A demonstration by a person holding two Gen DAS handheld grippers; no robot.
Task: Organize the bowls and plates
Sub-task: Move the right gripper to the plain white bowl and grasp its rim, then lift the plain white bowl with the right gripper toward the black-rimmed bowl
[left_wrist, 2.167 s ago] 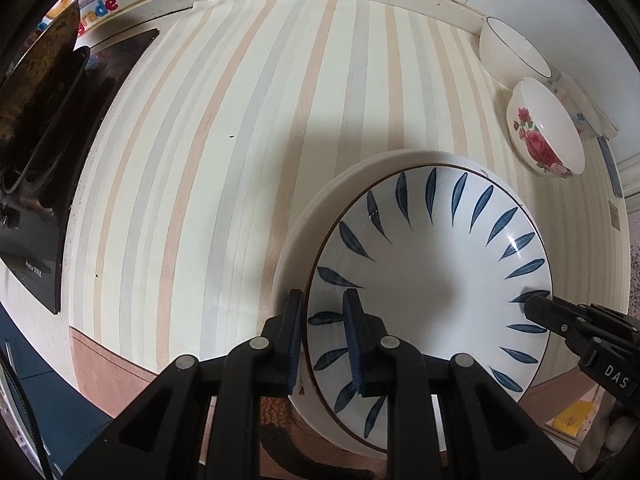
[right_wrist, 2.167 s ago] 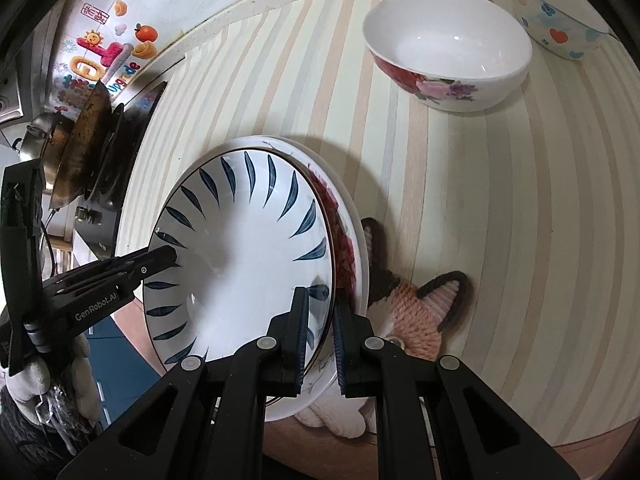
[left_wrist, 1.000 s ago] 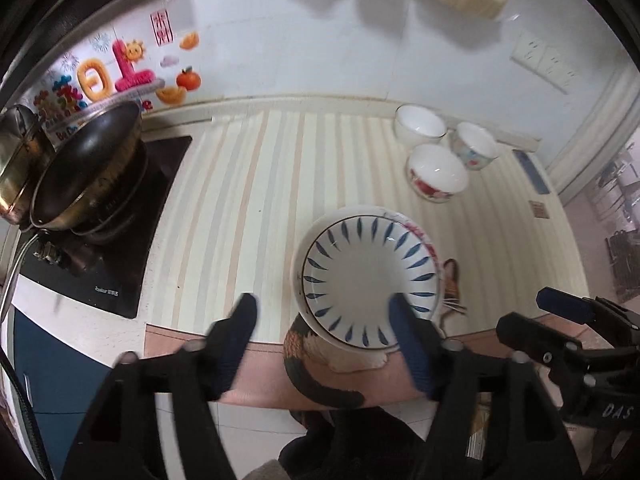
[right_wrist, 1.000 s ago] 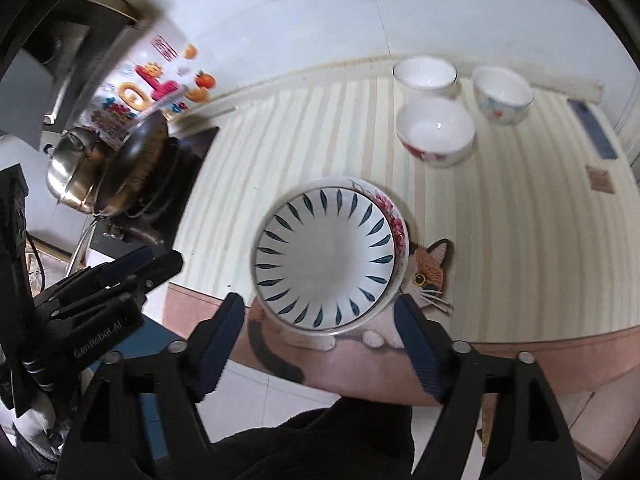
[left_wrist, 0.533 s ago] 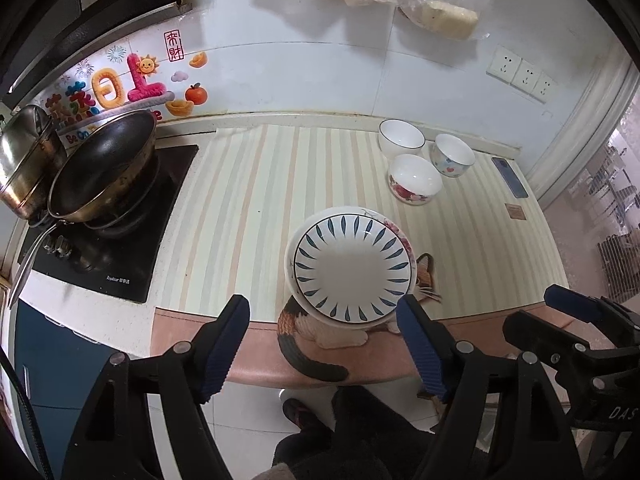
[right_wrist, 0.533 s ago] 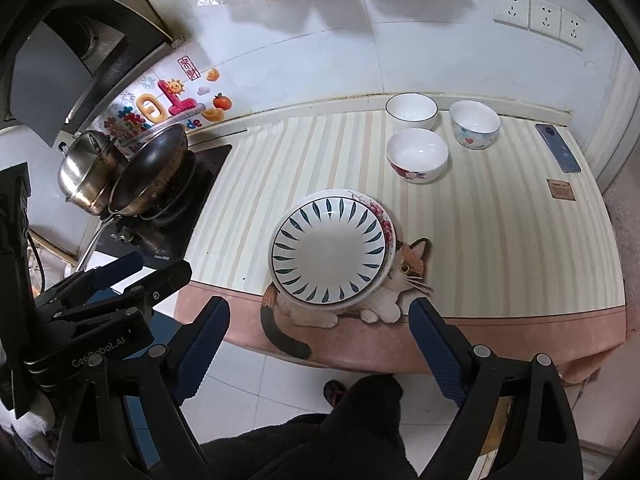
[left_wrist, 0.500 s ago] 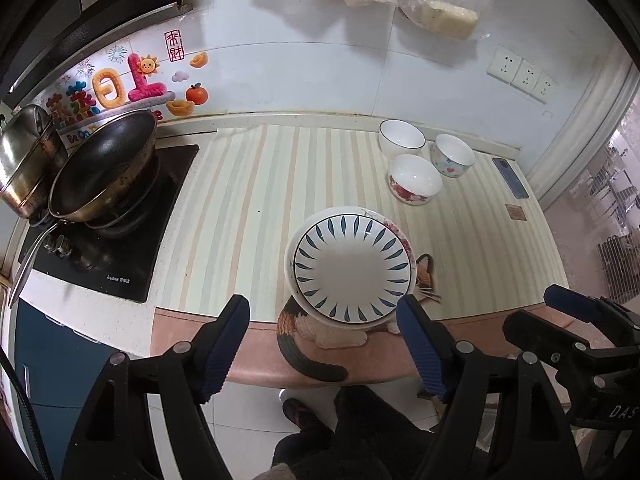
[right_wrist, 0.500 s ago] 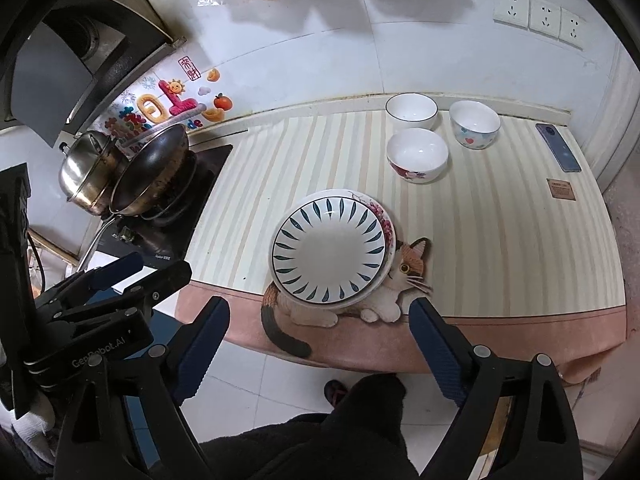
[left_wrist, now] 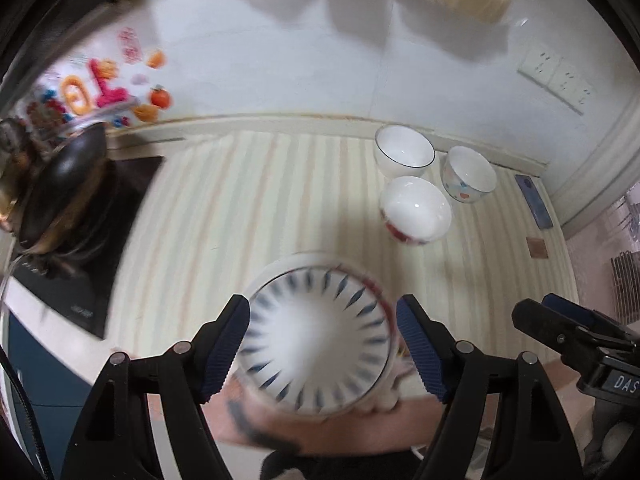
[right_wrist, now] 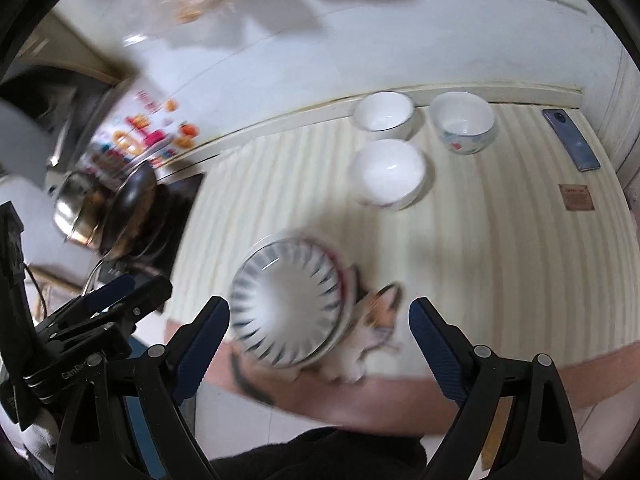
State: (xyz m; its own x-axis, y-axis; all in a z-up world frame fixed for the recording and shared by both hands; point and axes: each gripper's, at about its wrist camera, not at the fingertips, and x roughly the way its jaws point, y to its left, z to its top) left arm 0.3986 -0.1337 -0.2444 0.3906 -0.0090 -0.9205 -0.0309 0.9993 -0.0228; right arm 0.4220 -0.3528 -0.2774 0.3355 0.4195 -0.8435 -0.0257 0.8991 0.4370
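A blue-leaf plate (left_wrist: 316, 332) lies stacked on a red-flowered plate (right_wrist: 340, 272) on a cat-shaped mat (right_wrist: 376, 312) near the counter's front edge. Three bowls stand at the back right: a white bowl with a dark rim (left_wrist: 404, 156), a bowl with heart prints (left_wrist: 470, 174) and a red-flowered bowl (left_wrist: 416, 210). My left gripper (left_wrist: 322, 306) hovers open high above the stacked plates, which show between its fingers without touching them. My right gripper (right_wrist: 320, 304) hangs open over the same stack, also apart from it. The frames are motion-blurred.
A black hob (left_wrist: 80, 248) with a dark pan (left_wrist: 60, 184) and a steel pot (right_wrist: 76, 204) fills the counter's left end. A phone (right_wrist: 572, 140) and a small brown square (right_wrist: 576, 196) lie at the right. Dark clothing (right_wrist: 320, 456) shows below the counter edge.
Both grippers let go of the plate rim and pulled far back with jaws wide. Over the last half second both views moved in toward the counter; plates and bowls look larger.
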